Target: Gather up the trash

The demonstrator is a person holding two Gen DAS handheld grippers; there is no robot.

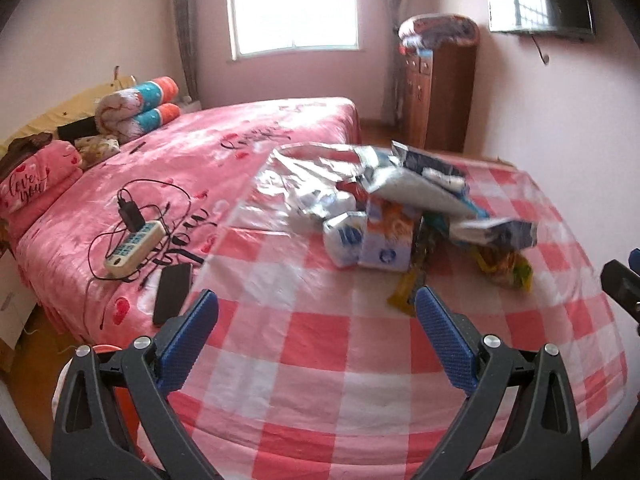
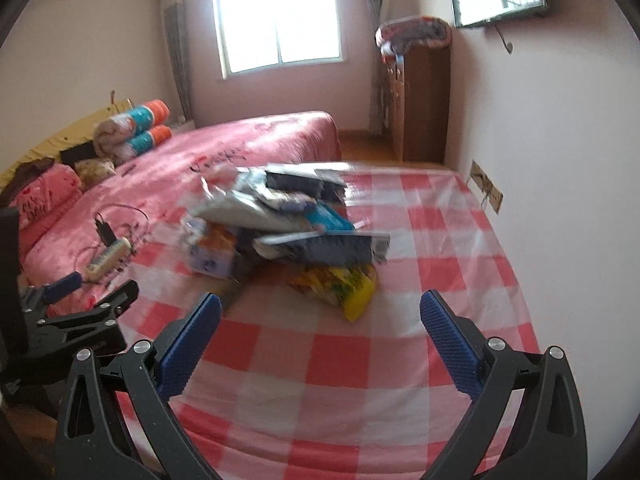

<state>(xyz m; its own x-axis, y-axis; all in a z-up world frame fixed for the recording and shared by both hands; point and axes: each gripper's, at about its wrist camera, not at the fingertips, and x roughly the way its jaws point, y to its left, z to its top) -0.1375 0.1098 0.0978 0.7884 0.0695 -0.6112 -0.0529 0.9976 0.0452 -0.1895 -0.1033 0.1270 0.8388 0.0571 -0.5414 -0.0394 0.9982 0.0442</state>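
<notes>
A heap of trash [image 1: 404,216] lies on a table with a red-and-white checked cloth [image 1: 320,360]: silver and blue foil bags, a purple-and-orange pack [image 1: 386,240], a white pack and yellow wrappers [image 1: 508,268]. My left gripper [image 1: 316,312] is open above the cloth, short of the heap, with nothing between its blue pads. In the right wrist view the same heap [image 2: 288,232] sits ahead, with a yellow snack bag [image 2: 344,288] nearest. My right gripper [image 2: 320,312] is open and holds nothing. The left gripper [image 2: 96,300] shows at that view's left edge.
A bed with a pink cover [image 1: 200,160] adjoins the table on the left. On it lie a power strip with cables [image 1: 136,244], a dark phone [image 1: 172,292], pillows and rolled quilts [image 1: 136,108]. A wooden cabinet [image 1: 436,96] and a wall-mounted screen [image 1: 536,0] stand on the right.
</notes>
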